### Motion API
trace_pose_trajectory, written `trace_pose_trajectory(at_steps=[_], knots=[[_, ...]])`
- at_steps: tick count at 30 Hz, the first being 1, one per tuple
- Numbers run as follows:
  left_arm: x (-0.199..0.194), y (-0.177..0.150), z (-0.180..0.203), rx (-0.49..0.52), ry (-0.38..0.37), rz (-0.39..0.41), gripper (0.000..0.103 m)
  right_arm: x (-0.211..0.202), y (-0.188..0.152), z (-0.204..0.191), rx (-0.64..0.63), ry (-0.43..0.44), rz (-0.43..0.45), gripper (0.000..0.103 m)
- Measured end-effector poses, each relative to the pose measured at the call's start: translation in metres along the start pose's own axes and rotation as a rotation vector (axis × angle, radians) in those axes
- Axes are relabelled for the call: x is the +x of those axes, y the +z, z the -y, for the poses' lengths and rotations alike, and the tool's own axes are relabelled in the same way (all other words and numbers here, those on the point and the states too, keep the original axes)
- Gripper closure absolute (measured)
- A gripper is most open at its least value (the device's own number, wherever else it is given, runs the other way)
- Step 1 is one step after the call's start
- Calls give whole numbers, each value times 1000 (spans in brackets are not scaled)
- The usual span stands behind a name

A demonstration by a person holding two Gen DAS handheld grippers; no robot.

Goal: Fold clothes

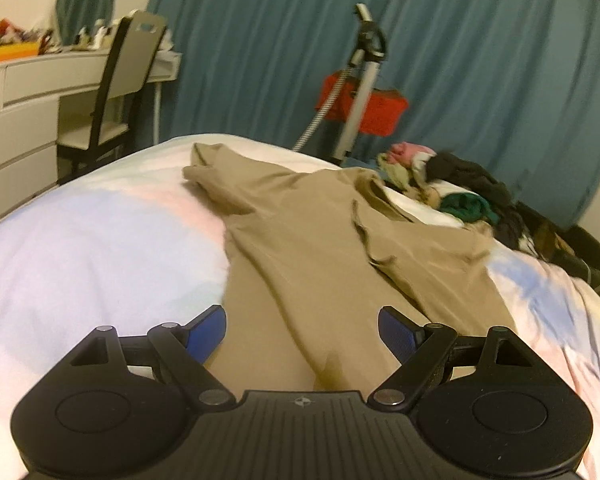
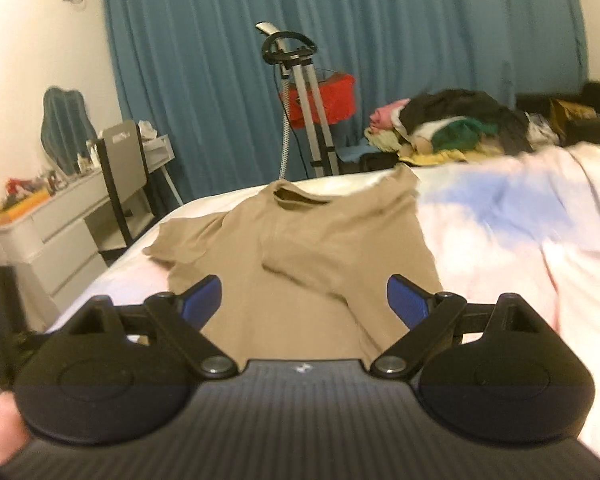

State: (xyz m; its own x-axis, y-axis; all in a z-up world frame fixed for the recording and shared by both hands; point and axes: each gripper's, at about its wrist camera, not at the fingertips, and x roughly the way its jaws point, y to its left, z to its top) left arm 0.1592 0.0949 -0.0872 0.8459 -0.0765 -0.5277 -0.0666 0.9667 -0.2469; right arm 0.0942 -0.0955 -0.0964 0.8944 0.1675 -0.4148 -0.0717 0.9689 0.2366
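Note:
A tan t-shirt [image 1: 320,248] lies spread and rumpled on the bed, collar toward the far edge; it also shows in the right wrist view [image 2: 300,248]. My left gripper [image 1: 302,330] is open and empty, its blue pads above the shirt's near hem. My right gripper [image 2: 304,298] is open and empty, over the shirt's lower part. A pile of mixed clothes [image 2: 452,128] sits at the bed's far right and also shows in the left wrist view [image 1: 452,184].
The bed has a pastel pink-and-blue cover [image 1: 92,248]. Beyond it stand a garment steamer with a red base [image 2: 312,100], a blue curtain [image 2: 380,32], a white desk [image 1: 28,92] and a chair [image 1: 116,88] at left.

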Motion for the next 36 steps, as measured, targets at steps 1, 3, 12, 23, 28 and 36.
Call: trace_pose_trajectory(at_steps=[1,3,12,23,28,36], knots=[[-8,-2,3,17,-2,7,18,-11,-3,5,21,-7,14,12],[-22,-5,12,52,-13,23,18,-32,-6,17,57,-15,40,12],[-55,-40,77,214,-124,-22,18,-79,1,90,185,-104,158,12],[-55,-107,193,213,-397,-364,35,-116,-2,173,434,-178,336,12],[-42,-141,235,240,-499,-472,44,-115,-7,198,514,-193,362,12],[-31,-184,254,324,-527,-519,55,-106,-14,209,549,-202,337,12]])
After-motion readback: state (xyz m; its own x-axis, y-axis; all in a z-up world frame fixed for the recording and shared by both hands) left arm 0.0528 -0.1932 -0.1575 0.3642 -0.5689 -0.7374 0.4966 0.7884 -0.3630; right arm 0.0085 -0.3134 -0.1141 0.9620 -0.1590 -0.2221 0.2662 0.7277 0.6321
